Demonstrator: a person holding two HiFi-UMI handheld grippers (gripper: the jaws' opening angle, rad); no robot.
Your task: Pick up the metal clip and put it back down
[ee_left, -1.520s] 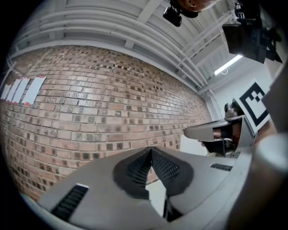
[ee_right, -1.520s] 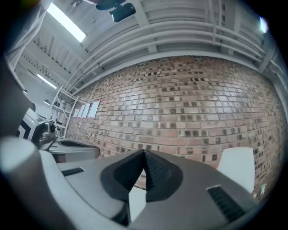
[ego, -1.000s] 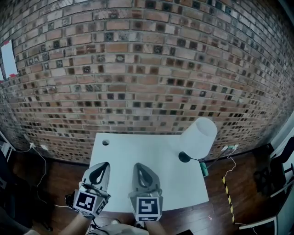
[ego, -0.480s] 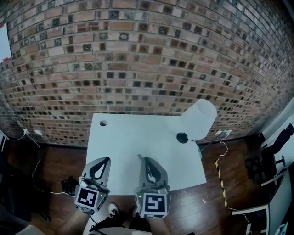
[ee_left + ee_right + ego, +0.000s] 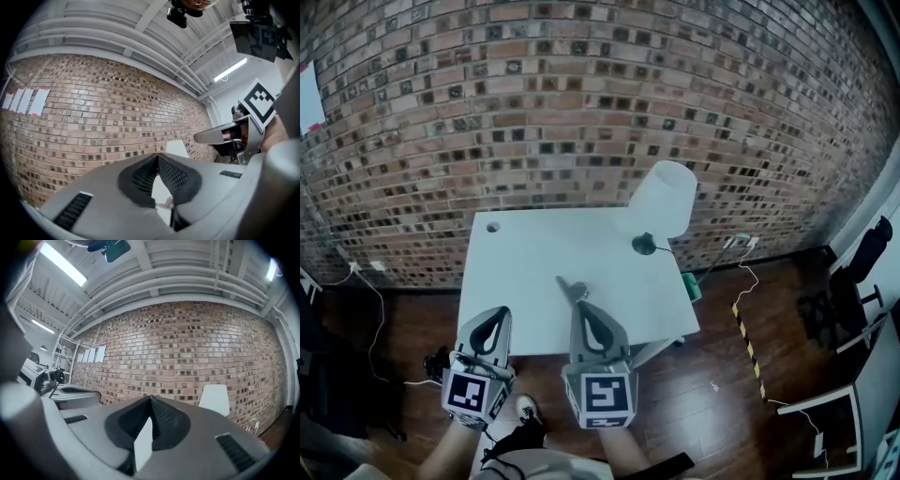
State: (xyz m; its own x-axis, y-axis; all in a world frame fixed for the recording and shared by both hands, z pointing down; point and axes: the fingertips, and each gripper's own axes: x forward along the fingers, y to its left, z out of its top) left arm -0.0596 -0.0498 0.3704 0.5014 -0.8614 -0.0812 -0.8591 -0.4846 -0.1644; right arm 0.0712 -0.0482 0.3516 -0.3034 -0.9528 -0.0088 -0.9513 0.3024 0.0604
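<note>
We hold the left claw (image 5: 498, 317) above the near table edge, its jaws closed tip to tip on nothing; the right claw (image 5: 584, 312) beside it is pinched together too, empty; the metal clip (image 5: 572, 288) lies on the white table (image 5: 525, 253) just ahead of the right claw's tips; 1 white lamp (image 5: 662, 199) stands well beyond, to that claw's right.

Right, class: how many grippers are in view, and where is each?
2. The left gripper is over the table's near edge; the right gripper is beside it, tip by the metal clip. None seems hidden.
</note>
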